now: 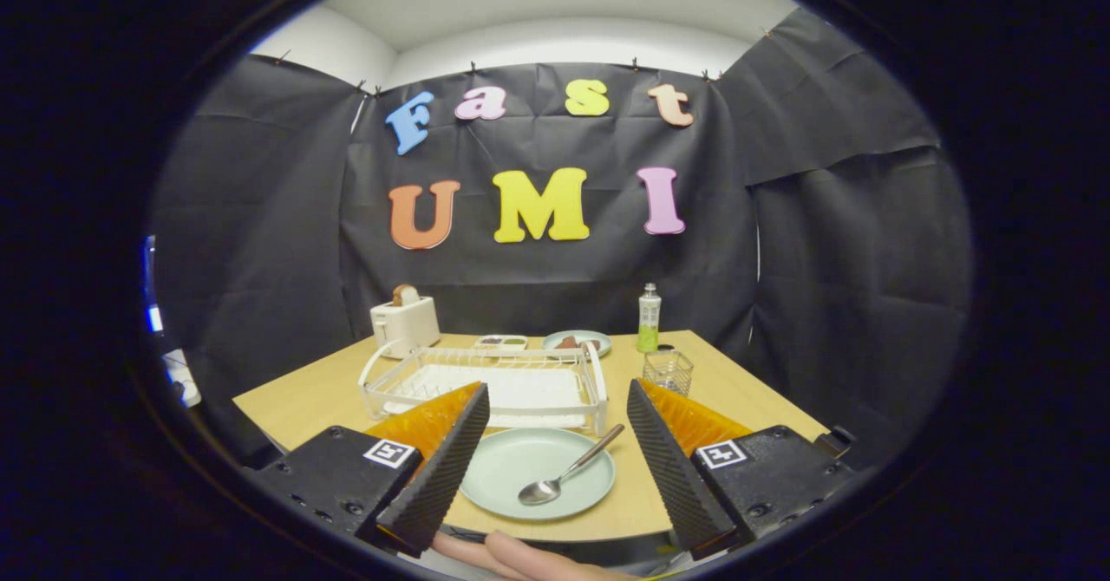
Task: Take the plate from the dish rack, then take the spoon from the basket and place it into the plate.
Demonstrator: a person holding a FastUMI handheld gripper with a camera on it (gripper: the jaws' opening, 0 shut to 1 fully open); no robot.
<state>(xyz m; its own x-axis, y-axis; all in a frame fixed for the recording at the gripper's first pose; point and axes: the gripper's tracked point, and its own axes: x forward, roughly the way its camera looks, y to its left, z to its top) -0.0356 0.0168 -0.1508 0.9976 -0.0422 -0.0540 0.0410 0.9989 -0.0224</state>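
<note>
Gripper [555, 447] body, seen above the plate [520, 486]

Two ribbed wedge-shaped fingers stand wide apart on black blocks with small screws; each block carries a square black-and-white marker, and ridged translucent panels back the fingers.

So the plate [529, 470] is a pale green round one, sitting flat on the bench just in front of the white wire dish rack [486, 383]. The spoon [568, 470] is plain metal and lies in the plate, bowl down near the plate's middle, handle angled up over the rim toward the rack's near corner. The rack looks empty. The little clear mesh basket [668, 371] stands off to the rack's side, upright, close to it.
</note>
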